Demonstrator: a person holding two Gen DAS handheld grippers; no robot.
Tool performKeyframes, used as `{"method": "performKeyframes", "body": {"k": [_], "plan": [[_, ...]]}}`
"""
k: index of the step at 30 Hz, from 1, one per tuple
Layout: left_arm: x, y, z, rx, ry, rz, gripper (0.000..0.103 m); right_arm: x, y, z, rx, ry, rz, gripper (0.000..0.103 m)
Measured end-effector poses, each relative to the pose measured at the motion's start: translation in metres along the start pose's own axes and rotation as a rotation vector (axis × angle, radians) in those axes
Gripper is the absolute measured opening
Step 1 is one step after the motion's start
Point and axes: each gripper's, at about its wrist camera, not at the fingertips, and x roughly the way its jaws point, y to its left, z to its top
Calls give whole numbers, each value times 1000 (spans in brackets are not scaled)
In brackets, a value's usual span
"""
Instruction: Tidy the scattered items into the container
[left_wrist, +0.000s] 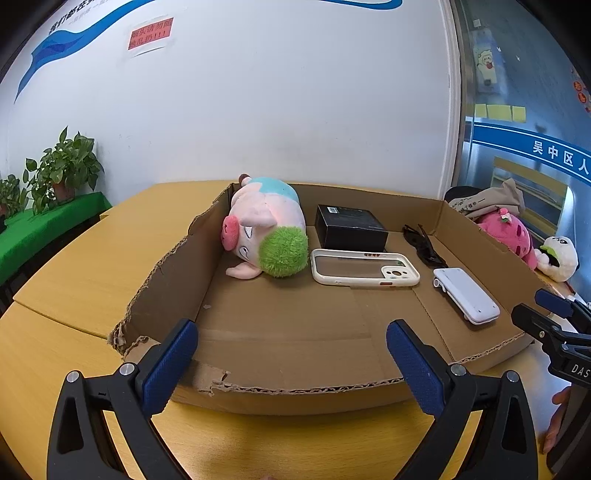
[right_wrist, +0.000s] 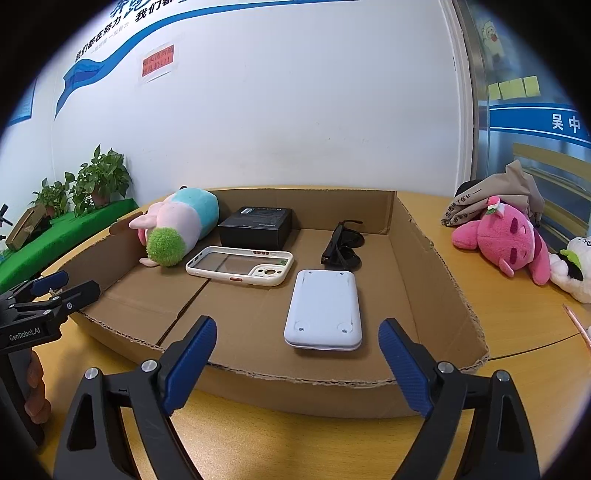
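Note:
A shallow cardboard box (left_wrist: 295, 391) (right_wrist: 436, 258) lies on the wooden table. Inside it are a pink pig plush (left_wrist: 266, 225) (right_wrist: 177, 229), a black box (left_wrist: 349, 227) (right_wrist: 256, 223), a cream phone case (left_wrist: 364, 267) (right_wrist: 240, 266), black sunglasses (left_wrist: 424, 245) (right_wrist: 343, 245) and a white flat device (left_wrist: 467, 295) (right_wrist: 325, 310). My left gripper (left_wrist: 291, 341) is open and empty above the box's near edge. My right gripper (right_wrist: 297, 339) is open and empty above the near edge, close to the white device.
Outside the box, at the right, lie a pink plush (right_wrist: 506, 240) (left_wrist: 511, 234), a white panda plush (right_wrist: 572, 269) (left_wrist: 557, 256) and a beige bag (right_wrist: 495, 195). Potted plants (left_wrist: 62, 170) stand on a green shelf at the left.

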Motion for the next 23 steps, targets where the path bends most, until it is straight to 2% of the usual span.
{"method": "performKeyframes", "body": {"k": [23], "plan": [[0,-1,-1,-6,3,5,103,0,0,0,0,0,0,89]]}}
